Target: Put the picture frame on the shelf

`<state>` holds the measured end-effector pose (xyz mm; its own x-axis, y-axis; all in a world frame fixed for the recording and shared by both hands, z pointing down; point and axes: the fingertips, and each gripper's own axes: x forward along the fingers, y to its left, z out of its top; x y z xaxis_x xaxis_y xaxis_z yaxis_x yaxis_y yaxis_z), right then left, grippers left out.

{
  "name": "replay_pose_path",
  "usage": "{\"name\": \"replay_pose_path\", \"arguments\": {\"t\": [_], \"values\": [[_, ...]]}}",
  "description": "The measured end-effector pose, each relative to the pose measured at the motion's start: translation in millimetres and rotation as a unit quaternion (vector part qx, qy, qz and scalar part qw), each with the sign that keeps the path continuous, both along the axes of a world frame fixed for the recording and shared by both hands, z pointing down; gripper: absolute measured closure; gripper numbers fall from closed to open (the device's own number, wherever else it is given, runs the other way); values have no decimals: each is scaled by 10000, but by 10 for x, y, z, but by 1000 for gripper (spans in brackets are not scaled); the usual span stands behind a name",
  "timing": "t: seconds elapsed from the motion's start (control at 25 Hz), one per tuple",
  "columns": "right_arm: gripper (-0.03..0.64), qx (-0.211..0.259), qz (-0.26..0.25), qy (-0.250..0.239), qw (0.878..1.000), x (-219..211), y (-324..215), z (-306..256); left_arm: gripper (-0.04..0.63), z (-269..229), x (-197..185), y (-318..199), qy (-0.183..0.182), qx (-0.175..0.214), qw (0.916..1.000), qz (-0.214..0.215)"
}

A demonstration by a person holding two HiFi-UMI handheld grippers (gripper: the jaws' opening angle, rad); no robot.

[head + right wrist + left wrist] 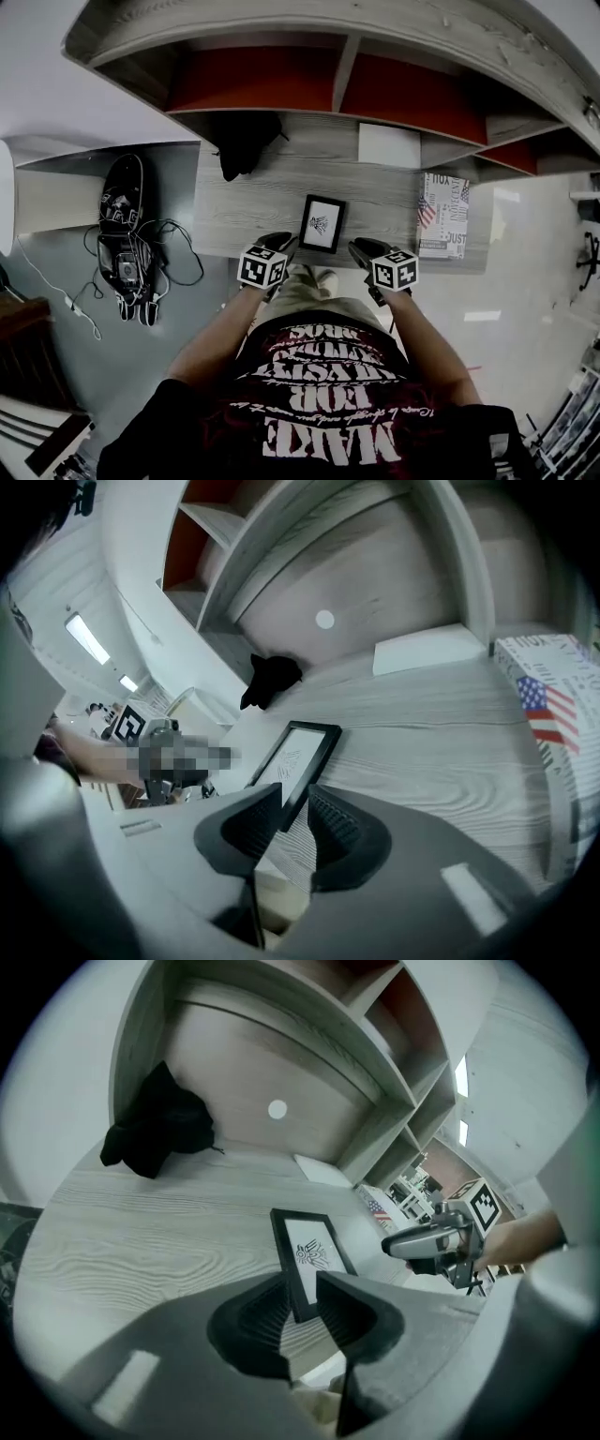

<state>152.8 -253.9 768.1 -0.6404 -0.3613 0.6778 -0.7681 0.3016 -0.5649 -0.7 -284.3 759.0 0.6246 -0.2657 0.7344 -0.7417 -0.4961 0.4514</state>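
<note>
Black picture frame (322,223) lies flat on grey woodgrain desk (248,202), centre; red-backed shelf (281,82), top, unreached. Both apart: left tongs (284,244), right tongs (360,249) astride its lower corners.

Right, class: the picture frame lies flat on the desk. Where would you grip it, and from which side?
Take the picture frame by its near short border, probably, coming from the desk's front edge. It lies flat and thin, with that end closest to the edge, so jaws can slip over a corner there.

light: dim, muted | source: ceiling strips | distortion: strong fisheye, dark corners | blur: near foreground
</note>
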Motion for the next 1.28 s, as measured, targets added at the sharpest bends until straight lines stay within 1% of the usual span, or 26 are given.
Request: {"name": "replay_pose_path", "arguments": {"t": [0.2, 0.4, 0.52, 0.56, 0.64, 0.68, 0.72, 0.8, 0.84, 0.92, 1.0, 1.04, 1.12, 1.28], "values": [[465, -340, -55, -97, 9994, -215, -5, 233, 469, 237, 124, 26, -8, -268, 9992, 283], [437, -580, 14, -172, 9982, -332, -23, 366, 437, 360, 245, 11, 3, -353, 9983, 468], [426, -678, -8, -75, 9977, -387, -22, 435, 430, 449, 277, 67, -157, -406, 9972, 611], [420, -699, -14, -5, 9976, -392, -24, 459, 429, 471, 270, 70, -208, -391, 9973, 582], [453, -741, 61, 64, 9972, -384, -34, 484, 448, 487, 251, 56, -232, -376, 9982, 415], [456, -777, 141, 50, 9969, -380, -42, 485, 449, 489, 247, 49, -230, -387, 9985, 323], [455, -823, 232, 19, 9963, -383, -53, 483, 449, 492, 249, 44, -246, -401, 9986, 252], [431, -907, 338, 29, 9953, -413, -73, 487, 449, 504, 269, 41, -340, -424, 9983, 201], [422, -934, 326, 128, 9950, -430, -80, 499, 449, 512, 282, 42, -401, -439, 9980, 207], [464, -984, 266, 445, 9938, -431, -84, 532, 461, 519, 284, 38, -525, -453, 9974, 221], [491, -1005, 246, 695, 9922, -381, -84, 525, 489, 491, 263, 40, -586, -424, 9972, 212], [491, -956, 238, 723, 9925, -364, -94, 494, 489, 456, 260, 35, -572, -389, 9974, 187], [491, -777, 243, 670, 9944, -347, -146, 393, 489, 348, 276, -5, -522, -250, 9982, 130], [494, -475, 493, 383, 9969, -349, -308, 89, 489, 40, 295, -132, -443, 162, 9989, 44]]}}
